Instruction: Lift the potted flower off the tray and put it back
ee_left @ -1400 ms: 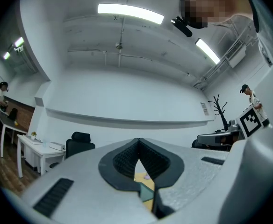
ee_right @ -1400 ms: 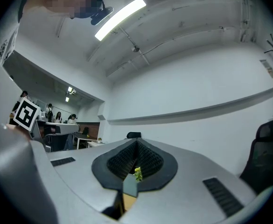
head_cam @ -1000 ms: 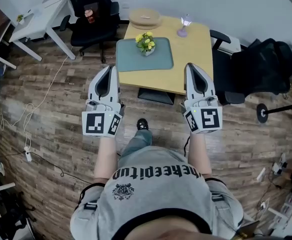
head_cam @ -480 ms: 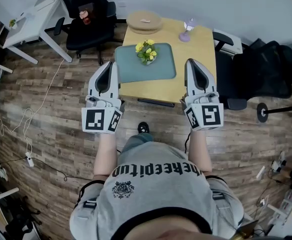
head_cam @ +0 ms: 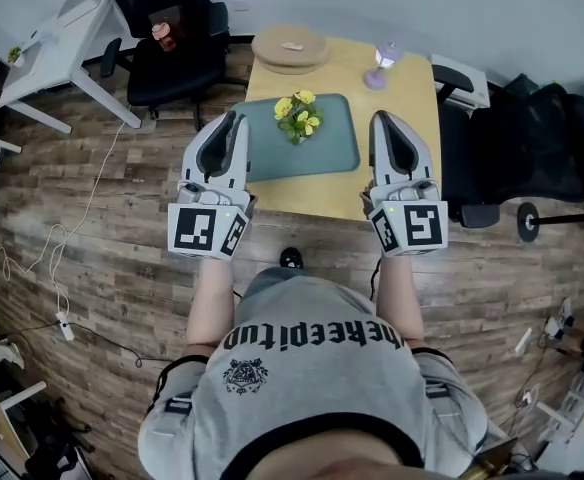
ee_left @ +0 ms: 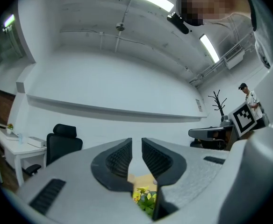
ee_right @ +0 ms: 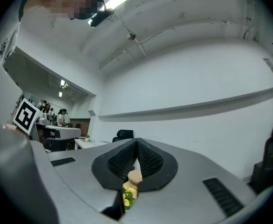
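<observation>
A small potted flower (head_cam: 300,116) with yellow blooms stands on the far part of a grey-green tray (head_cam: 322,153), which lies on a light wooden table (head_cam: 402,103). My left gripper (head_cam: 235,118) hovers over the tray's left edge. Its jaws are opening, with a narrow gap and nothing between them. My right gripper (head_cam: 383,118) hangs to the right of the tray, shut and empty. In the left gripper view the flower (ee_left: 146,199) shows low behind the left gripper (ee_left: 136,141). In the right gripper view the flower (ee_right: 127,196) peeks under the closed right gripper (ee_right: 136,141).
A round wooden board (head_cam: 288,45) and a small purple lamp (head_cam: 379,63) sit at the table's far side. Black office chairs (head_cam: 167,38) stand at the back left and at the right (head_cam: 517,138). A white desk (head_cam: 52,43) is at far left; cables run over the floor.
Both grippers have travelled forward from over the floor to the table, now flanking the tray. The left jaws have parted slightly.
</observation>
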